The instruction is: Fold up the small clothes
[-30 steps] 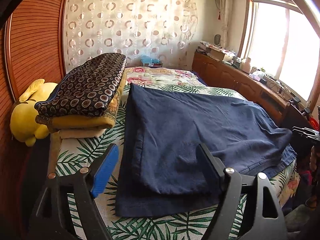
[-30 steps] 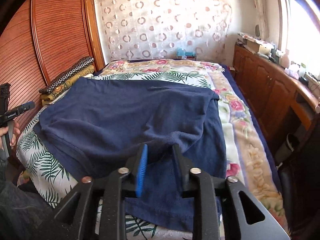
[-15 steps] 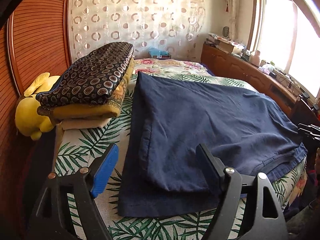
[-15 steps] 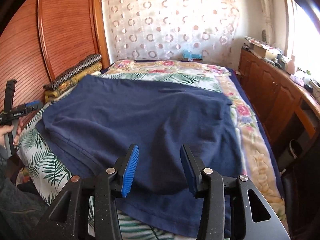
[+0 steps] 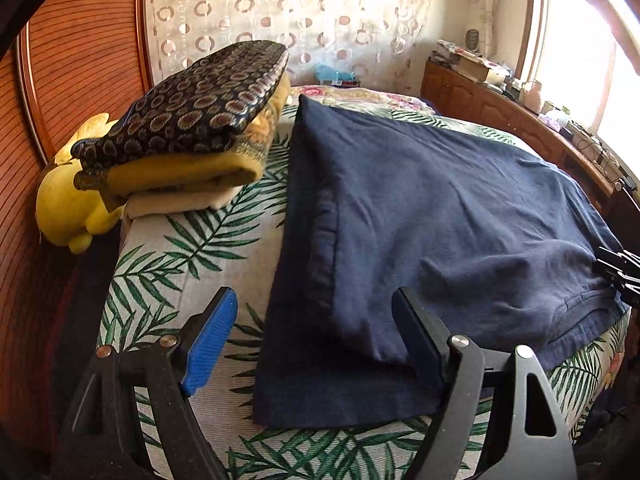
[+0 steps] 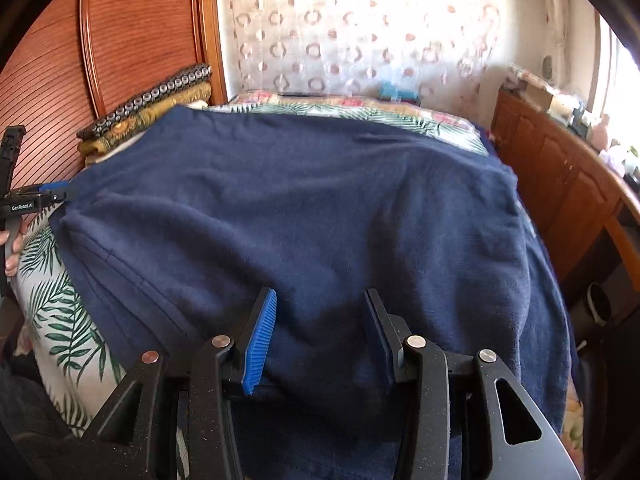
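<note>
A navy blue garment (image 5: 420, 216) lies spread across a bed (image 5: 200, 248) covered in a palm-leaf print sheet, part of it folded over on itself so that a doubled layer runs along the near edge. The left gripper (image 5: 316, 340) hangs over the garment's near left corner with its jaws wide apart, one blue pad (image 5: 208, 344) above the bare sheet beside the cloth and the other finger over the fold; whether that finger touches the cloth cannot be told, and nothing is gripped. The right gripper (image 6: 320, 332) is low over the garment's other end, its jaws about half open after just widening; cloth lies beneath and between the fingers, but the pads do not press on it. In the right wrist view the left gripper (image 6: 44, 196) shows at the garment's far left edge, with a hand (image 6: 12, 252) on its handle. A stack of folded blankets (image 5: 188, 132) sits on the bed left of the garment, a yellow plush toy (image 5: 72, 204) beside it against the wooden wardrobe (image 5: 80, 52).
</note>
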